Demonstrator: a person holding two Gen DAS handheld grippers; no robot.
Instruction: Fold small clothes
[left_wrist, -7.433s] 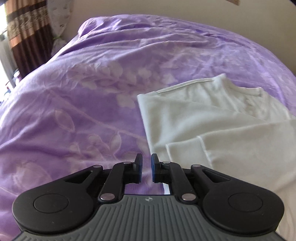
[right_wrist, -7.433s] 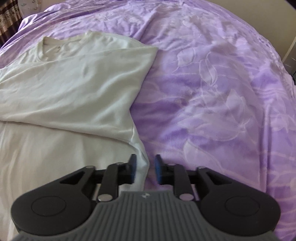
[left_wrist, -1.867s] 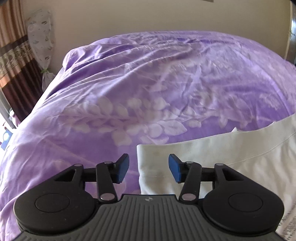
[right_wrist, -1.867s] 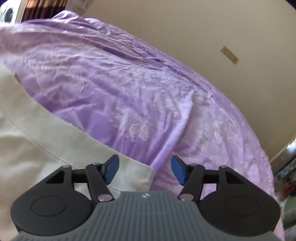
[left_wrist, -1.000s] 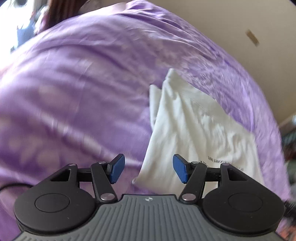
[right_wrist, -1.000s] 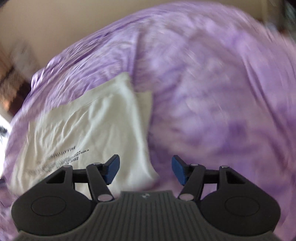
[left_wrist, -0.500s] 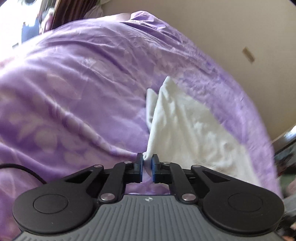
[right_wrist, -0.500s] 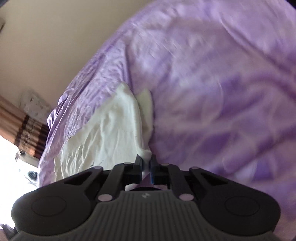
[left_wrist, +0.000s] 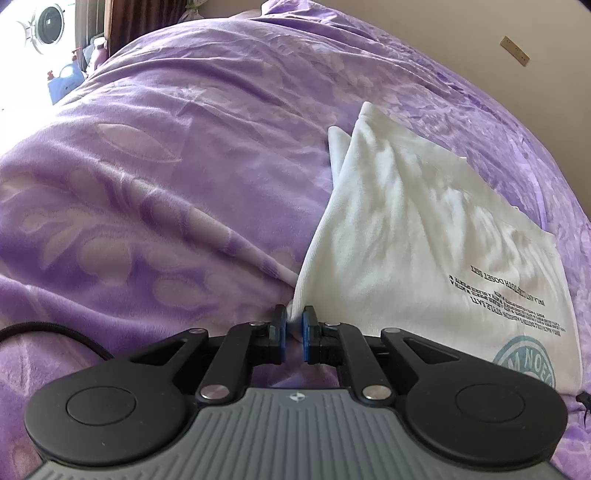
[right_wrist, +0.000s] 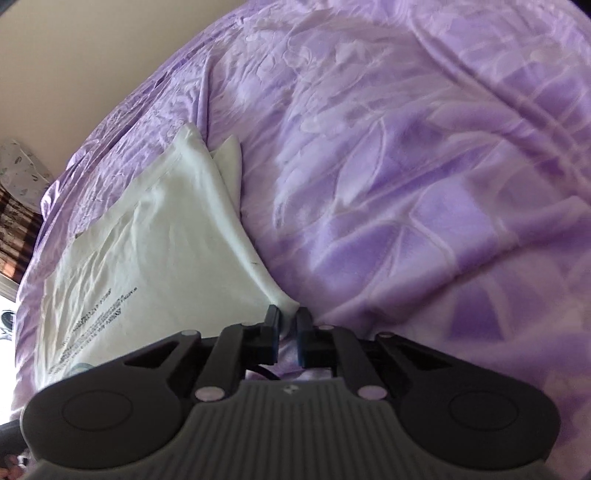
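We begin with the purple floral bedspread (left_wrist: 155, 177), which carries the whole job, and on it the white T-shirt (left_wrist: 424, 229), already folded into a narrow panel with its printed text and round teal emblem facing up. The change to record is this: a second ago both grippers stood wide open above the near end of the shirt; both have now dropped to the fabric and closed on it, one at each near corner. We read this as the end of the approach and the start of the next fold, most likely carrying the near end over toward the far end, where a small flap of a lower layer shows beside the top edge. The shirt edge now rises in a taut ridge from the bedspread up into each set of pads, so the corners are lifted slightly while the rest of the garment lies flat. The left gripper (left_wrist: 293, 334) is nearly closed, with a narrow gap filled by a pinch of white cloth at the shirt's left near corner. The right gripper (right_wrist: 285, 338) is closed as far as it goes, and its blue pads grip the thin tip of the right near corner; a strip of bedspread shows behind that tip.
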